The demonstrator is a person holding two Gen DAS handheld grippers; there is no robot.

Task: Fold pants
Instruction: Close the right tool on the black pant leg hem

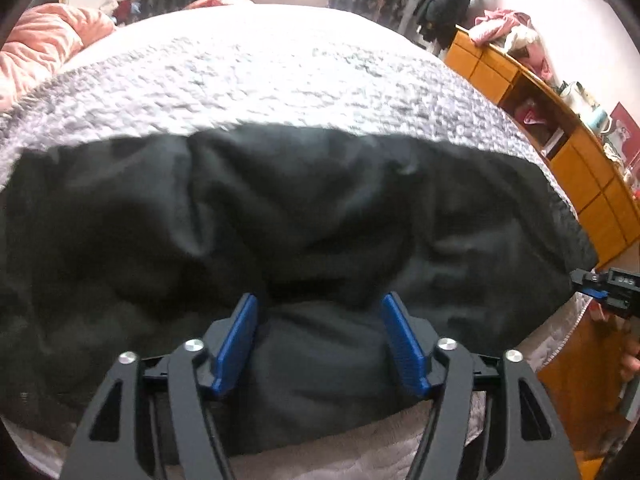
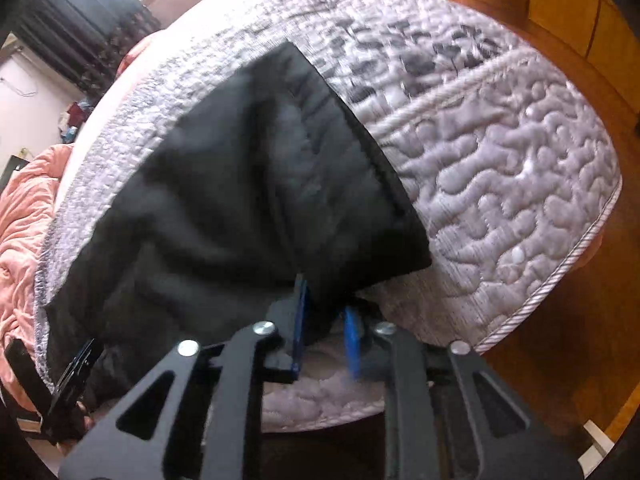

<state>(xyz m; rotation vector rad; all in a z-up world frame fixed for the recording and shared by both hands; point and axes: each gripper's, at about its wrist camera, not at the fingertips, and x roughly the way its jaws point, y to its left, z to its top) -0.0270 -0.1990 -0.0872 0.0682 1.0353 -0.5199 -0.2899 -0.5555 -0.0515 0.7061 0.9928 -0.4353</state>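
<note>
pants (image 1: 304, 216): matt blk cloth | bed cover (image 1: 256, 80): quilted, bumpy fabric | cabinet (image 1: 592, 176): glossy wood

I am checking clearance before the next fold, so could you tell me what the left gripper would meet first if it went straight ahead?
The left gripper would most likely meet the black pants at once; their cloth already bunches between its open fingers.

The pants (image 1: 280, 220) are plain black, the bed's (image 2: 500, 184) quilted cover pale lilac-grey with wavy stitching, the crumpled blanket (image 1: 44, 44) salmon pink, the cabinets (image 1: 592, 184) orange-brown wood.
</note>
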